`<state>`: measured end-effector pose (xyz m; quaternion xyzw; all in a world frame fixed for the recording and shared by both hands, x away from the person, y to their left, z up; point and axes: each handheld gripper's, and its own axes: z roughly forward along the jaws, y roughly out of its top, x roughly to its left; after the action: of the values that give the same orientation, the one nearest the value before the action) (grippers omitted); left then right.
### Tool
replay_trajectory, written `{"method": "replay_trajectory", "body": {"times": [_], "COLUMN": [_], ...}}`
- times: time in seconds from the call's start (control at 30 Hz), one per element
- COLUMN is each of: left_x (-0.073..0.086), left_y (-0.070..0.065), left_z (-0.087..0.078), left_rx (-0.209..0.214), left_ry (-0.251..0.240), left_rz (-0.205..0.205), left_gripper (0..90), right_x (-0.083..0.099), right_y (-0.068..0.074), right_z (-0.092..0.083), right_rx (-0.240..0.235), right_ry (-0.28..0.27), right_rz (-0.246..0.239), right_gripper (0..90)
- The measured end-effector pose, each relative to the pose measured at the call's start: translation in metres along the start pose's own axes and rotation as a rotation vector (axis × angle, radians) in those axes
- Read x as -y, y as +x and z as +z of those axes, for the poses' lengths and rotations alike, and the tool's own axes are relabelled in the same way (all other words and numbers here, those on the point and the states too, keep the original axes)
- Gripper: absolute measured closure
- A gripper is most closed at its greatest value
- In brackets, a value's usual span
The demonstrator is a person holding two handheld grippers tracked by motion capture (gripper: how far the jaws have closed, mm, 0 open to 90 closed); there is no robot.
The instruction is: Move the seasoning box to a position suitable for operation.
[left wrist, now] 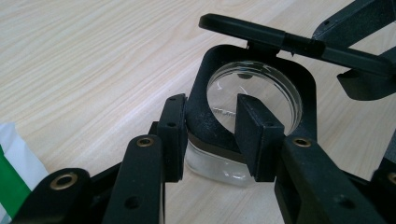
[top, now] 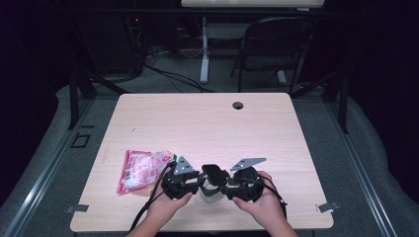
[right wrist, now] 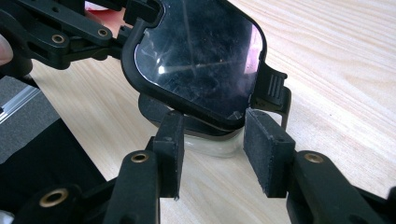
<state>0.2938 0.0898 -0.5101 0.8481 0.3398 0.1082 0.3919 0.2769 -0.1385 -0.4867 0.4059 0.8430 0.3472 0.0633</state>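
A small clear container (top: 211,195) with a black rim (left wrist: 201,109) stands near the table's front edge. Its hinged black lid (top: 212,172) is swung up and open. My left gripper (top: 197,180) comes in from the left. Its jaws (left wrist: 215,135) are shut on the near part of the container's rim, and the clear body (left wrist: 210,169) shows between them. My right gripper (top: 225,182) comes in from the right. The glossy lid (right wrist: 196,51) leans toward it, and its lower edge sits between the jaws (right wrist: 212,149), which appear shut on it.
A pink and white snack bag (top: 142,170) lies on the light wooden table (top: 197,123) just left of my left hand; its green and white corner (left wrist: 11,172) shows beside the left jaw. A cable hole (top: 238,105) is at the far edge. A folding chair (top: 276,44) stands beyond.
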Motion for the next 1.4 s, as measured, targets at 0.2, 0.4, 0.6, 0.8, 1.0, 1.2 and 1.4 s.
{"method": "replay_trajectory", "body": {"times": [0.2,0.4,0.6,0.8,1.0,1.2,1.4], "left_x": [0.000,0.001,0.001,0.001,0.001,0.001,0.001], "left_y": [0.000,0.000,0.000,0.001,0.001,0.001,0.001], "left_z": [0.000,0.000,0.000,0.000,0.000,0.000,0.000], "left_rx": [0.000,0.003,0.004,0.005,0.005,0.006,0.008], "left_ry": [0.000,-0.006,-0.006,-0.006,-0.007,-0.007,-0.006], "left_rz": [0.004,0.002,0.002,0.003,0.004,0.006,0.006], "left_gripper": [64.5,64.5,64.5,64.5,64.5,64.6,64.6], "right_x": [0.001,0.002,0.003,0.004,0.005,0.007,0.008], "right_y": [-0.002,-0.007,-0.015,-0.018,-0.023,-0.027,-0.030], "right_z": [-0.004,-0.010,-0.017,-0.021,-0.024,-0.026,-0.026], "right_rx": [-0.005,-0.001,-0.005,-0.026,-0.032,-0.036,-0.039], "right_ry": [-0.019,-0.039,-0.061,-0.072,-0.079,-0.081,-0.083], "right_rz": [0.013,0.035,0.056,0.081,0.085,0.098,0.111], "right_gripper": [58.5,59.5,63.1,76.6,83.5,84.5,84.6]}}
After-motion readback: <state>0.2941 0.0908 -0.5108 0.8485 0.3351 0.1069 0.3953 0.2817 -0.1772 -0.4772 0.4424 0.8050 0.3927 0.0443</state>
